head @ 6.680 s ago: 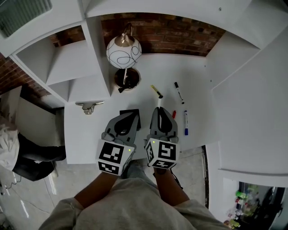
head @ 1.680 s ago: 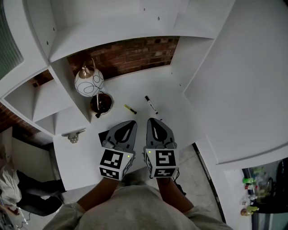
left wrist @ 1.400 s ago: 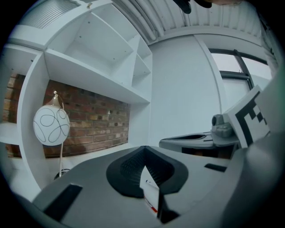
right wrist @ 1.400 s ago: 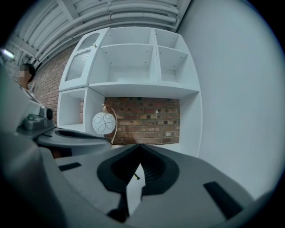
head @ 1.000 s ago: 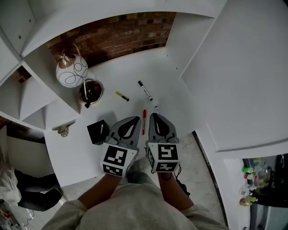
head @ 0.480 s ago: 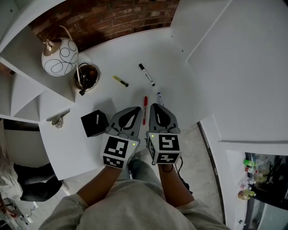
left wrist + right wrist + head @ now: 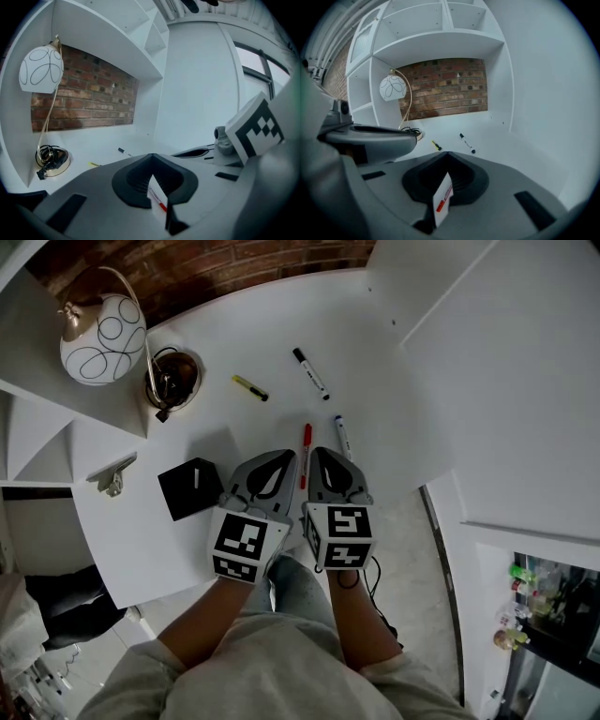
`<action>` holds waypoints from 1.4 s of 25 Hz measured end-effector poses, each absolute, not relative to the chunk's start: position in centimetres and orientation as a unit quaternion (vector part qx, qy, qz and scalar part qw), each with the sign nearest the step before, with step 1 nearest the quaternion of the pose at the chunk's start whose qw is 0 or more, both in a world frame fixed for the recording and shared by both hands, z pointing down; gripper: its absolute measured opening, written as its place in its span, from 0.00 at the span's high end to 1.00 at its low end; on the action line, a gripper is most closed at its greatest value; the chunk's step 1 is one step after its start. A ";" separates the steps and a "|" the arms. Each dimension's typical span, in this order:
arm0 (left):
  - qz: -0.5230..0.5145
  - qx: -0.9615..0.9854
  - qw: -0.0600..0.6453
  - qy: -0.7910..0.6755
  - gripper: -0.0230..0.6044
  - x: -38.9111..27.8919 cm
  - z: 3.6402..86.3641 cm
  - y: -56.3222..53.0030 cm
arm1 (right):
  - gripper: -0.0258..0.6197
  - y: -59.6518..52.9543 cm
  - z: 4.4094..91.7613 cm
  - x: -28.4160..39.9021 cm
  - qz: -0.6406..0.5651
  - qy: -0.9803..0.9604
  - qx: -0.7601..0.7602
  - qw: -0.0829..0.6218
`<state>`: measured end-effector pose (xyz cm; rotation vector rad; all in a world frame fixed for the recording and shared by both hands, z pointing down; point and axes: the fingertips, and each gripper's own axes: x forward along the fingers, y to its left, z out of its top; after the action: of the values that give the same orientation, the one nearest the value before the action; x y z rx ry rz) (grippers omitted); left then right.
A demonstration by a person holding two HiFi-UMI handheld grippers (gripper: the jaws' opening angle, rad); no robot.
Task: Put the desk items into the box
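Note:
On the white desk [image 7: 394,418] lie a red pen [image 7: 306,452], a blue pen [image 7: 343,436], a black marker [image 7: 310,373] and a yellow highlighter [image 7: 250,388]. A black box [image 7: 190,487] stands at the left. My left gripper [image 7: 284,456] and right gripper [image 7: 317,452] hover side by side over the desk's front, both shut and empty. The red pen lies just ahead, between their tips. In the left gripper view the pen [image 7: 158,202] shows through the slit below the tip [image 7: 152,155]. In the right gripper view it [image 7: 444,197] shows the same way.
A globe lamp [image 7: 102,339] with a round base [image 7: 172,379] stands at the back left under white shelves [image 7: 37,427]. A metal clip [image 7: 112,476] lies left of the box. A white wall panel [image 7: 506,381] bounds the desk at the right.
Both grippers have sunk toward the desk's front, side by side and still shut. The head view has tilted down, so the box and pens show more fully. No desk item has moved.

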<state>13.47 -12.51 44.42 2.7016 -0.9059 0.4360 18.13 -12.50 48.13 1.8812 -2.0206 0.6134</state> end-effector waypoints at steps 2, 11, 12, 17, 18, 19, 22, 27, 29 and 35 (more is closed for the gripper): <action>0.154 0.928 0.133 -0.312 0.95 13.4 45.1 -12.8 | 0.93 -12.7 49.1 18.1 0.224 -0.704 0.655 0.159; 0.173 0.922 0.148 -0.314 0.95 13.4 48.2 -14.2 | 0.93 -13.5 53.6 18.3 0.278 -0.687 0.642 0.195; 0.175 0.921 0.149 -0.314 0.95 13.4 48.4 -14.3 | 0.93 -13.6 54.1 18.3 0.285 -0.686 0.639 0.199; 0.182 0.917 0.153 -0.319 0.95 13.4 49.3 -14.9 | 0.93 -13.7 55.9 18.1 0.326 -0.679 0.623 0.212; 0.183 0.917 0.155 -0.320 0.95 13.4 49.4 -15.0 | 0.93 -13.7 56.2 18.1 0.333 -0.677 0.620 0.213; 0.184 0.916 0.156 -0.321 0.95 13.4 49.5 -15.1 | 0.93 -13.8 56.5 18.2 0.338 -0.676 0.619 0.215; 0.188 0.914 0.160 -0.324 0.95 13.3 49.8 -15.2 | 0.91 -14.0 57.3 18.1 0.351 -0.672 0.612 0.226; 0.193 0.912 0.166 -0.321 0.95 13.1 50.3 -15.1 | 0.81 -14.3 58.7 17.7 0.384 -0.659 0.598 0.245; 0.194 0.912 0.168 -0.320 0.95 13.1 50.4 -15.0 | 0.81 -14.3 59.0 17.6 0.391 -0.656 0.594 0.252; 0.198 0.912 0.171 -0.316 0.95 13.0 50.6 -14.8 | 0.81 -14.1 60.1 17.6 0.403 -0.640 0.594 0.274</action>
<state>13.00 -14.84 50.57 2.5901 -0.8963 0.5622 17.56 -14.15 60.15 1.5973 -1.7210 1.0830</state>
